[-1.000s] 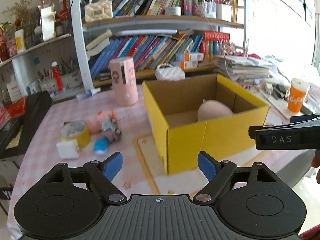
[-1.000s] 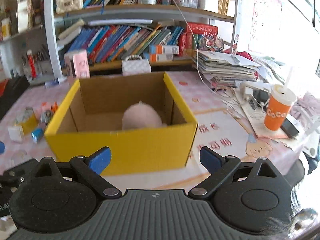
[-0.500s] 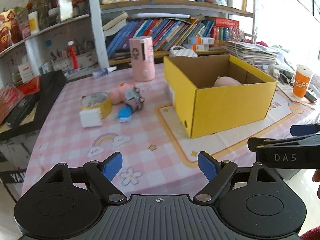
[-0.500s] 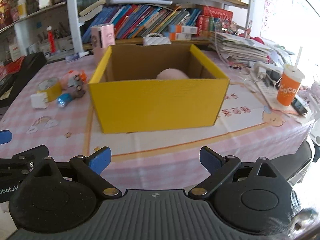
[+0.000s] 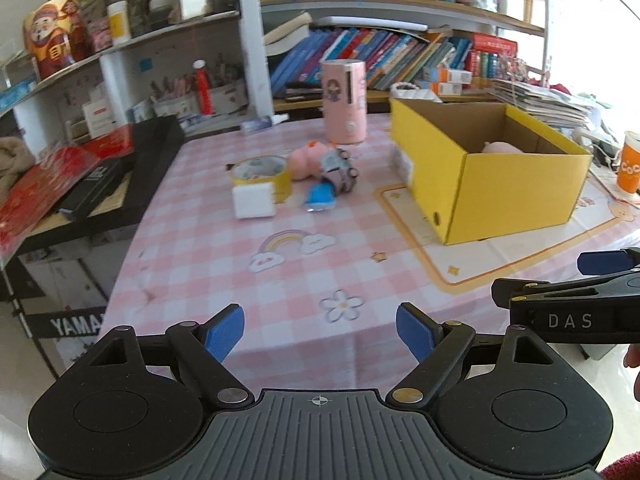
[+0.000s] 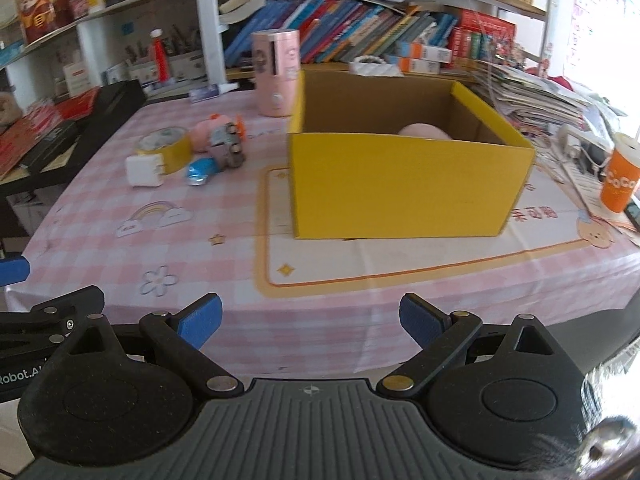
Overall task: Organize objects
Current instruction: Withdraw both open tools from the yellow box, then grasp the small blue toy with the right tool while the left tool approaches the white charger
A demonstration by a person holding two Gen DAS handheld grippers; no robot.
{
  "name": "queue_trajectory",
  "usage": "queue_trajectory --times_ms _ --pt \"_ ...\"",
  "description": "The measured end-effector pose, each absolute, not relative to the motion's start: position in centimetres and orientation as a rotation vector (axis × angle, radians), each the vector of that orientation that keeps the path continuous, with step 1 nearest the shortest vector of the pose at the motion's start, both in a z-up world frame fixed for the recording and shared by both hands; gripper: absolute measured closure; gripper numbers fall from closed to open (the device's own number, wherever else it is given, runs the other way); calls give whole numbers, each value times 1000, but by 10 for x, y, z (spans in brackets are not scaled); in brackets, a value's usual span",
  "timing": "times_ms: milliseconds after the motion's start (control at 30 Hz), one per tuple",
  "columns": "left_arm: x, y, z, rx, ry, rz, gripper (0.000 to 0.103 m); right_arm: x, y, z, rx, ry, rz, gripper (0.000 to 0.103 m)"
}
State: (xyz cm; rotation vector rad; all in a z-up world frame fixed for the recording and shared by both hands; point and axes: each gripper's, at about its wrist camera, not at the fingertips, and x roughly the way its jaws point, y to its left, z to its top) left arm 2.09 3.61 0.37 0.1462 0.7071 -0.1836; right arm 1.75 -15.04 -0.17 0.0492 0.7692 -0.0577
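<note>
A yellow cardboard box (image 5: 508,196) (image 6: 400,184) stands open on the pink checked table, with a pink plush (image 5: 502,147) (image 6: 424,131) inside. Left of it lie a roll of yellow tape (image 5: 264,172) (image 6: 166,146), a white cube (image 5: 254,201) (image 6: 144,171), a pink plush toy (image 5: 306,160) (image 6: 208,132), a grey toy car (image 5: 340,170) (image 6: 230,146) and a blue toy (image 5: 320,198) (image 6: 200,170). My left gripper (image 5: 320,330) hangs open and empty over the table's near edge. My right gripper (image 6: 310,320) is open and empty too, facing the box.
A pink cylinder (image 5: 346,102) (image 6: 278,74) stands behind the toys. An orange cup (image 5: 630,164) (image 6: 620,182) and a stack of papers (image 6: 536,100) sit at the right. Bookshelves (image 5: 380,52) rise behind the table, and a black case (image 5: 120,172) lies at the left.
Both grippers have pulled back from the box toward the table's near edge, so the box and toys look smaller and farther. Both stay open.
</note>
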Motion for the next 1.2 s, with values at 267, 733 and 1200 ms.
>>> queue_trajectory --times_ms 267,733,1200 --pt "17 63 8 123 695 -135 17 21 -118 0 22 764 5 7" --pt "31 85 9 77 674 -94 17 39 -89 5 -39 744 75 9" --pt "93 90 4 64 690 -55 17 110 -78 -1 -57 757 161 31"
